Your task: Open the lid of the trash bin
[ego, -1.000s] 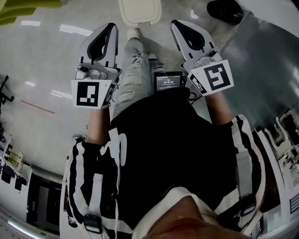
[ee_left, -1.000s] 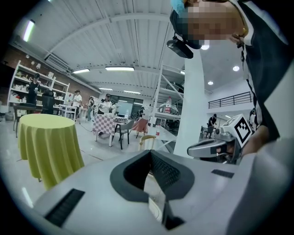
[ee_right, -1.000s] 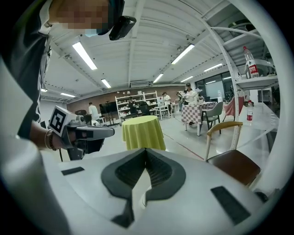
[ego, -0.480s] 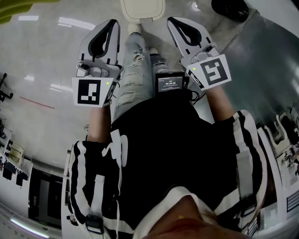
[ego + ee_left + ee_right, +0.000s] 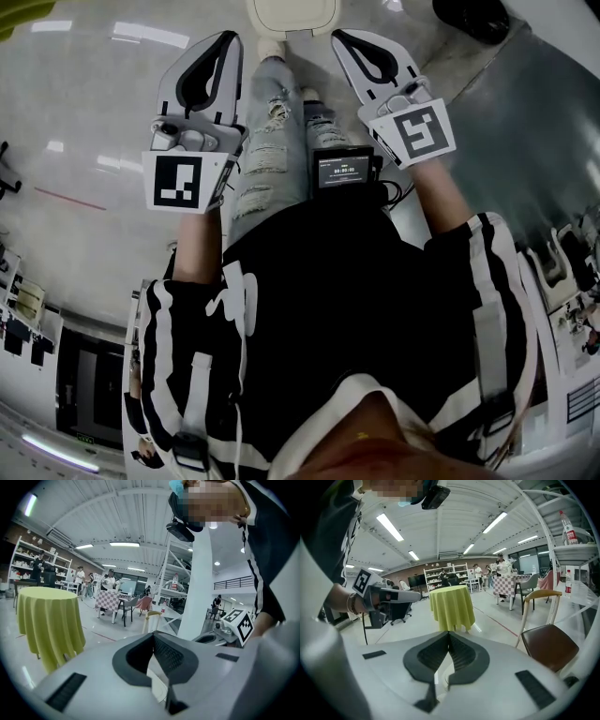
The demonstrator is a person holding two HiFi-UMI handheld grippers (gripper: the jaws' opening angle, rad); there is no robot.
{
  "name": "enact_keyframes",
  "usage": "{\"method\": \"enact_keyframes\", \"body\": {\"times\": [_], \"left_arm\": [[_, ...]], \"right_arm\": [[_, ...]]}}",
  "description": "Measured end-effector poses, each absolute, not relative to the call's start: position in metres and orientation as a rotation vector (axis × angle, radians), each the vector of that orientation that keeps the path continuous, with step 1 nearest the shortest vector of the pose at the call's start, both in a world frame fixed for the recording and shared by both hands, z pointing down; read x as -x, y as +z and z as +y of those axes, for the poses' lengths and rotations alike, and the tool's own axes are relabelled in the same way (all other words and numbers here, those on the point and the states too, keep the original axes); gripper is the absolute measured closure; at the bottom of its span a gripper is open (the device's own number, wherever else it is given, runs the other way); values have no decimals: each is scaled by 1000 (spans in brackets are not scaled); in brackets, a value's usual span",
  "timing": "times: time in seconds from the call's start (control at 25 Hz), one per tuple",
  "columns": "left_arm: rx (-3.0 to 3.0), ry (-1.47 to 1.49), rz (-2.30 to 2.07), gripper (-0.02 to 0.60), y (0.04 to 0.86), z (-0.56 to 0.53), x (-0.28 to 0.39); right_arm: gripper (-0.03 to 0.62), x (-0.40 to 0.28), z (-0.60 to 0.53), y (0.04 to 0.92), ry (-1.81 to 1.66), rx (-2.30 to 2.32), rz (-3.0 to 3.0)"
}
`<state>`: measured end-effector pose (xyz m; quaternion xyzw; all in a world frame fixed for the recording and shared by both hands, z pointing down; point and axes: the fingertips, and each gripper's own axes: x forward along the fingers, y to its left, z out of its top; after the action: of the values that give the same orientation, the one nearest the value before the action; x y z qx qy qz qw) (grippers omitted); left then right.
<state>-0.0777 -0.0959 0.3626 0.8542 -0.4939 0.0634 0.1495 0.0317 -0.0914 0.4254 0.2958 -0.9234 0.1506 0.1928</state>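
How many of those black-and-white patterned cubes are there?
2. One marker cube sits on the left gripper, at the head view's left; the other marker cube on the right gripper, at its right. None seems hidden.

Quick tally: one trash bin (image 5: pixel 292 13), two claws (left claw (image 5: pixel 228 37), right claw (image 5: pixel 339 36)), one yellow-draped table (image 5: pixel 451 606), one brown-seated chair (image 5: pixel 548 641), one little screen (image 5: pixel 343 169).

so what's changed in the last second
The right hand-held gripper moved forward and inward toward the trash bin lid; the left hand-held gripper edged forward only slightly. Nothing was taken hold of or let go: both stay shut and empty, and the lid stays untouched.
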Motion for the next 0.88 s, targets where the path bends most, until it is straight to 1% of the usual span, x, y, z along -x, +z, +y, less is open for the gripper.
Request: {"method": "enact_keyframes", "body": {"times": [0.88], "left_arm": [[-2403,180,-1412,574,413,-104,97]], "right_arm": [[585,-10,-88,517,453,-730,-2510]]}}
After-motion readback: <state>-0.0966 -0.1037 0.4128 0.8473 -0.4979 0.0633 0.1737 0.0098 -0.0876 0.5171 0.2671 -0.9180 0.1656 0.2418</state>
